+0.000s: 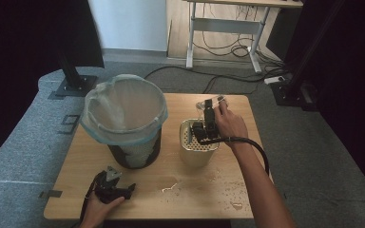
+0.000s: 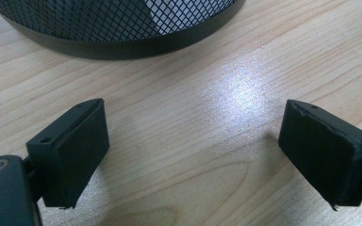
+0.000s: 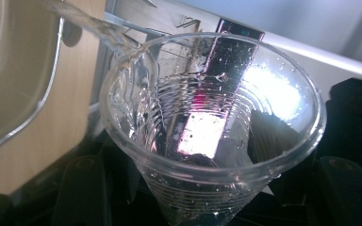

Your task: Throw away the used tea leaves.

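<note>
My table point(image 1: 138, 190) is pale wood with a wavy grain. The bin point(image 1: 133, 152) is black diamond mesh, lined with a cloudy, bluish-clear bag point(image 1: 123, 107). Beside it I see a cream container point(image 1: 197, 152) with a dotted inner wall. The cup point(image 3: 212, 141) is clear ribbed plastic. Both grippers point(image 1: 109, 183) point(image 1: 208, 118) are black.

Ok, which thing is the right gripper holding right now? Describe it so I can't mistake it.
On the wooden table, right of the bag-lined mesh bin, stands a cream perforated container. Above its far edge the right gripper holds a clear plastic cup tipped over, water running from its rim. It is the only see-through item there: ribbed, wet and lifted off the table.
</note>
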{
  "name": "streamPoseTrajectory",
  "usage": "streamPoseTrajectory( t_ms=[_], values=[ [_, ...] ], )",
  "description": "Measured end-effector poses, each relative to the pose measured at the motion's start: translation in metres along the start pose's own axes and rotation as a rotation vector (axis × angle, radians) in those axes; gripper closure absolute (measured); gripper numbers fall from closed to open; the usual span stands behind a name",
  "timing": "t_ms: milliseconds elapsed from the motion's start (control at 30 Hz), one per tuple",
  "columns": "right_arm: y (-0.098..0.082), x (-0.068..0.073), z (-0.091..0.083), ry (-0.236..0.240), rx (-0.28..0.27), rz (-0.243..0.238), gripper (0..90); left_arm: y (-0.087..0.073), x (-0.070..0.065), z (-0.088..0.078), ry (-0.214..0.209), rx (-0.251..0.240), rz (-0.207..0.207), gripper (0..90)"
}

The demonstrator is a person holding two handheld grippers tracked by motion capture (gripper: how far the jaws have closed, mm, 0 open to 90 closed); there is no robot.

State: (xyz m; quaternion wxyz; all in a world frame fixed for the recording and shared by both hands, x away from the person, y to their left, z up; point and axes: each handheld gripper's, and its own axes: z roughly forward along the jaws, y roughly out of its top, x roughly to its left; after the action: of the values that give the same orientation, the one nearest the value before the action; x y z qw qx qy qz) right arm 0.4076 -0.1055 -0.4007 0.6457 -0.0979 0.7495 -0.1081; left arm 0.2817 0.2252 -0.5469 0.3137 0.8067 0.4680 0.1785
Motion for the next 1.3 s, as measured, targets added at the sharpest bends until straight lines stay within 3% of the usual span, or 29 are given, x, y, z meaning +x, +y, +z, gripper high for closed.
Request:
streamPoseTrajectory(
  t_ms=[67, 267, 367, 500, 600, 633, 733, 867, 967, 1067, 1133, 1233, 1267, 1300],
  values=[
    [0.0, 0.0, 0.0, -0.011, 0.0, -0.021, 38.8, 0.0, 0.0, 0.0, 0.0, 0.0, 0.0, 8.7],
    [0.005, 0.002, -0.002, -0.077, -0.003, -0.209, 38.9, 0.0, 0.0, 0.0, -0.001, -0.001, 0.0, 8.7],
    [0.009, 0.005, -0.003, -0.092, 0.002, -0.28, 39.1, 0.0, 0.0, 0.0, -0.001, 0.0, 0.001, 8.7],
    [0.013, 0.012, -0.004, -0.114, -0.006, -0.42, 39.3, 0.0, 0.0, 0.0, -0.001, 0.0, 0.001, 8.7],
    [0.015, 0.017, -0.005, -0.127, -0.014, -0.484, 39.6, 0.0, 0.0, 0.0, -0.002, -0.001, 0.001, 8.7],
    [0.015, 0.017, -0.005, -0.127, -0.014, -0.484, 39.6, 0.0, 0.0, 0.0, -0.002, -0.001, 0.001, 8.7],
    [0.018, 0.02, -0.005, -0.158, -0.008, -0.583, 39.9, 0.0, 0.0, 0.0, -0.002, -0.001, 0.002, 8.8],
    [0.017, 0.018, -0.004, -0.178, 0.001, -0.604, 40.3, 0.0, 0.0, 0.0, -0.002, -0.003, 0.0, 8.7],
    [0.017, 0.023, -0.005, -0.166, -0.004, -0.698, 40.5, 0.0, 0.0, 0.0, -0.002, -0.003, 0.001, 8.8],
    [0.018, 0.025, -0.006, -0.177, -0.004, -0.7, 40.5, 0.0, 0.0, 0.0, -0.003, -0.001, 0.003, 8.8],
    [0.019, 0.028, -0.009, -0.191, -0.021, -0.768, 40.7, 0.0, 0.0, 0.0, -0.002, -0.002, 0.001, 8.8],
    [0.018, 0.025, -0.008, -0.211, -0.003, -0.767, 40.8, 0.0, 0.0, 0.001, -0.003, -0.004, 0.0, 8.7],
    [0.018, 0.026, -0.009, -0.201, -0.001, -0.803, 41.0, 0.0, 0.0, 0.001, -0.003, -0.004, 0.0, 8.7],
    [0.018, 0.026, -0.009, -0.201, -0.001, -0.803, 41.0, 0.0, 0.0, 0.001, -0.003, -0.004, 0.0, 8.7]
  ],
)
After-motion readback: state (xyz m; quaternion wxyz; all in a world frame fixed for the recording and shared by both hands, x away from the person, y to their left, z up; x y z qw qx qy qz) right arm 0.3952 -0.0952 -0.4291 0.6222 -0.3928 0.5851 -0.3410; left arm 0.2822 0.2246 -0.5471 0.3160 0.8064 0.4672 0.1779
